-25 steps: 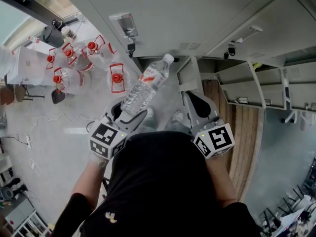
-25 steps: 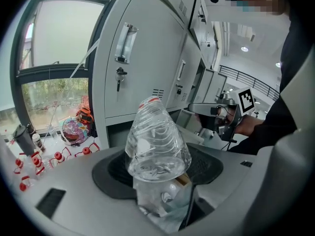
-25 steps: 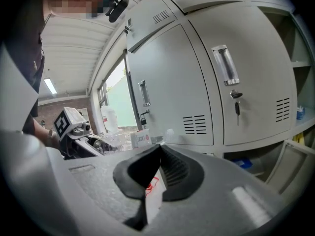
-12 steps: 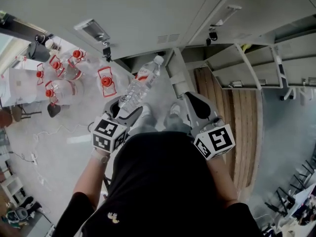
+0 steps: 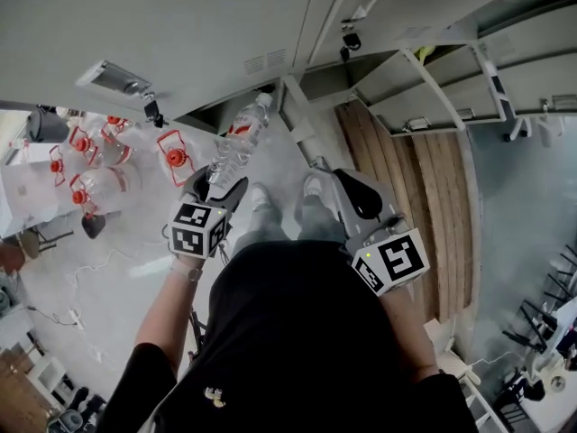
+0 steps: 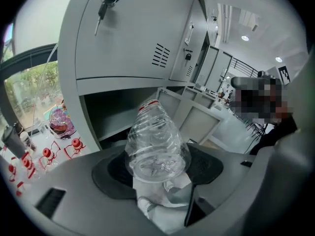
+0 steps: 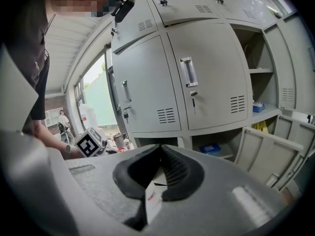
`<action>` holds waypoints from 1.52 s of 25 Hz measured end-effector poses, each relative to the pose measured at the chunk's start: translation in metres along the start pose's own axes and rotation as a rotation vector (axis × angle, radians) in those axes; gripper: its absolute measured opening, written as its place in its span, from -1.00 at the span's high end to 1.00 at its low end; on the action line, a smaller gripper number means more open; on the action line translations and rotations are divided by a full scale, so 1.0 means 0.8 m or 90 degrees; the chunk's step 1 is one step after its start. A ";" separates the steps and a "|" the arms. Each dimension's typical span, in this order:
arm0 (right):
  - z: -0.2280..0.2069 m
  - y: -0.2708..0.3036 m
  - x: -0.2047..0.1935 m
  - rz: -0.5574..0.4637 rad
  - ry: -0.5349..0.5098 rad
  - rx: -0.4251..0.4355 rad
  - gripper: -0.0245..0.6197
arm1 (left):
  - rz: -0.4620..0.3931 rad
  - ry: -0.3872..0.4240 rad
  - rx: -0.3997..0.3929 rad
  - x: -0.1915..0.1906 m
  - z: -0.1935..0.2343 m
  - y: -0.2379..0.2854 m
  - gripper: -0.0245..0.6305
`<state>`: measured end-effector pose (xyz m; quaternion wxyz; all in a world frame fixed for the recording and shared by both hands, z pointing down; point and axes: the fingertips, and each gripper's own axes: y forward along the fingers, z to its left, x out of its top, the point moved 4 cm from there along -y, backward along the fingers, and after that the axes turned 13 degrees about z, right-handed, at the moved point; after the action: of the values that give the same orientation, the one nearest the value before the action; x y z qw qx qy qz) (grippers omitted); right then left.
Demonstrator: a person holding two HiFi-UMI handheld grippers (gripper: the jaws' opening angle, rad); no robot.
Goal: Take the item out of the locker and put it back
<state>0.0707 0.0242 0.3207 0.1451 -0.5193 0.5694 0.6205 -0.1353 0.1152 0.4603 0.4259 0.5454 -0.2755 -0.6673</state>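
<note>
Here | your left tool [image 5: 223, 190] was clamped on the bottle [image 5: 236, 142] at its base, cap aimed at the open locker [image 6: 113, 85], likely for sliding it in neck-first | your right tool [image 5: 359, 194] was pressed together, empty, aside.

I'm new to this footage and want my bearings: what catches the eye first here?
A clear plastic bottle stands out, clamped near its base in the left gripper, its cap pointing toward an open low compartment of the grey lockers. Red-capped jugs cluster on the floor at the head view's left. The right gripper is shut and empty.
</note>
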 end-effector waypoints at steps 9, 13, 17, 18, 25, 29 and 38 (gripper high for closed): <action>0.000 -0.013 -0.017 0.013 0.018 -0.036 0.93 | 0.001 -0.025 0.019 0.005 0.027 0.055 0.04; -0.002 -0.017 -0.027 0.025 0.028 -0.049 0.93 | -0.004 -0.031 0.035 0.014 0.042 0.075 0.04; -0.003 -0.017 -0.029 0.028 0.035 -0.056 0.93 | -0.010 -0.039 0.056 0.024 0.060 0.092 0.04; -0.003 -0.018 -0.028 0.028 0.037 -0.057 0.93 | -0.012 -0.038 0.061 0.026 0.063 0.095 0.04; 0.002 -0.020 -0.032 0.035 0.039 -0.066 0.93 | -0.017 -0.052 0.100 0.034 0.087 0.124 0.03; 0.001 -0.023 -0.037 0.043 0.045 -0.075 0.93 | -0.016 -0.065 0.121 0.037 0.100 0.143 0.03; -0.007 -0.026 -0.042 0.049 0.061 -0.096 0.93 | -0.013 -0.066 0.150 0.051 0.110 0.176 0.03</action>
<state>0.1038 0.0397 0.3375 0.0539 -0.5356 0.5468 0.6413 -0.1843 0.0031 0.5795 0.3370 0.5592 -0.3678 -0.6621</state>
